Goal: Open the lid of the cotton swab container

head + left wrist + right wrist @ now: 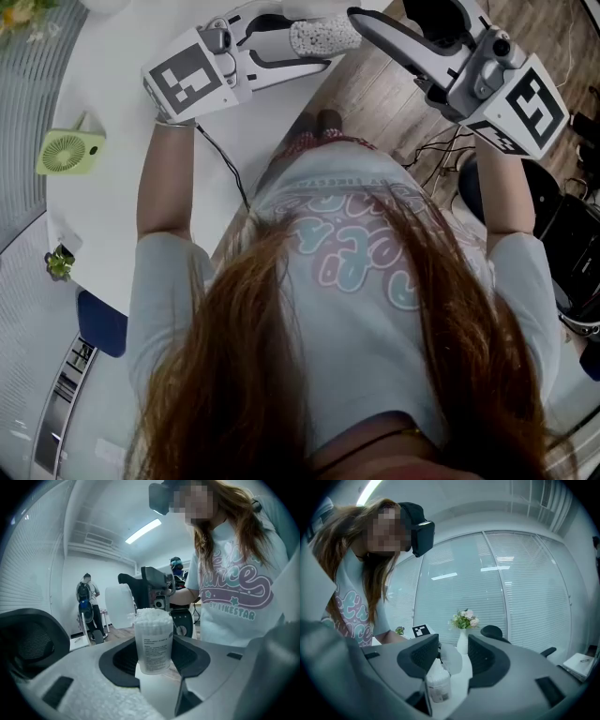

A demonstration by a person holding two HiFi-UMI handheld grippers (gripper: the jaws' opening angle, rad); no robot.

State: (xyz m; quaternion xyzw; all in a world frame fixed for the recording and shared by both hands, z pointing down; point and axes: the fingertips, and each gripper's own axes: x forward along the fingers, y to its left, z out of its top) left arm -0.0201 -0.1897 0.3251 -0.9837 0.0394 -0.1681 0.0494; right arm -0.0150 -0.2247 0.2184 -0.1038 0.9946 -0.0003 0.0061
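The cotton swab container (153,639) was clamped by the left gripper (153,660), the right gripper (452,658) held apart. The lower frame was blocked by hair (281,375), a green fan (68,152) seen upper left.

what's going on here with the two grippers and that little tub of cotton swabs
A person holds a gripper in each hand. The left gripper is clamped on the cotton swab container. Its clear lid is already up off the top, so the swab tips are exposed. The right gripper has its jaws apart on either side of the lid, not pressing on it.
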